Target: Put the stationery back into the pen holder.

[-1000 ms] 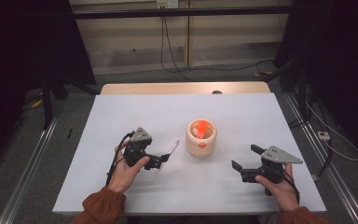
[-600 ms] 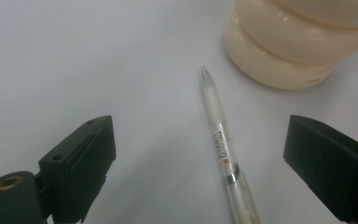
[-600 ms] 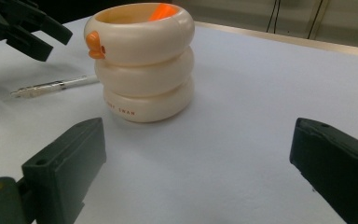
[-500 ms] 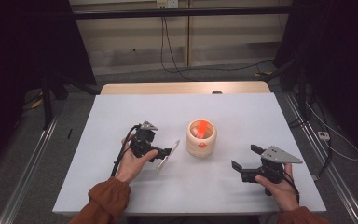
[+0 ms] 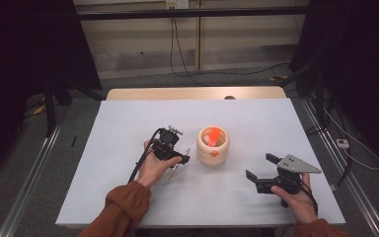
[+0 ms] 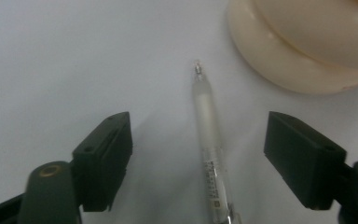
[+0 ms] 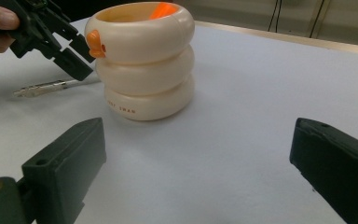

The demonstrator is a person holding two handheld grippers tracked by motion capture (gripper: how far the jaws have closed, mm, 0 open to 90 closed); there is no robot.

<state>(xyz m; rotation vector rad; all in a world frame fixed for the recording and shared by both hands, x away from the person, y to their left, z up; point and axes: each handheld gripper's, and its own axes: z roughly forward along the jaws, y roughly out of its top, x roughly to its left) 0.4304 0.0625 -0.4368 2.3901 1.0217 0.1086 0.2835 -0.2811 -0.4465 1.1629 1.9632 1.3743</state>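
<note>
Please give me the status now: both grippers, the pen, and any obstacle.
Left gripper open, jaws either side of clear pen lying flat on table. Right gripper open, holding nothing. Cream ringed pen holder close beside pen tip.

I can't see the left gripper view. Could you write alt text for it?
A clear pen lies on the white table between the left gripper's two open black jaws, tip pointing away. The base of a cream ringed holder sits at upper right.

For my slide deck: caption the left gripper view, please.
Open left gripper poised over a clear pen lying beside a cream holder.
</note>
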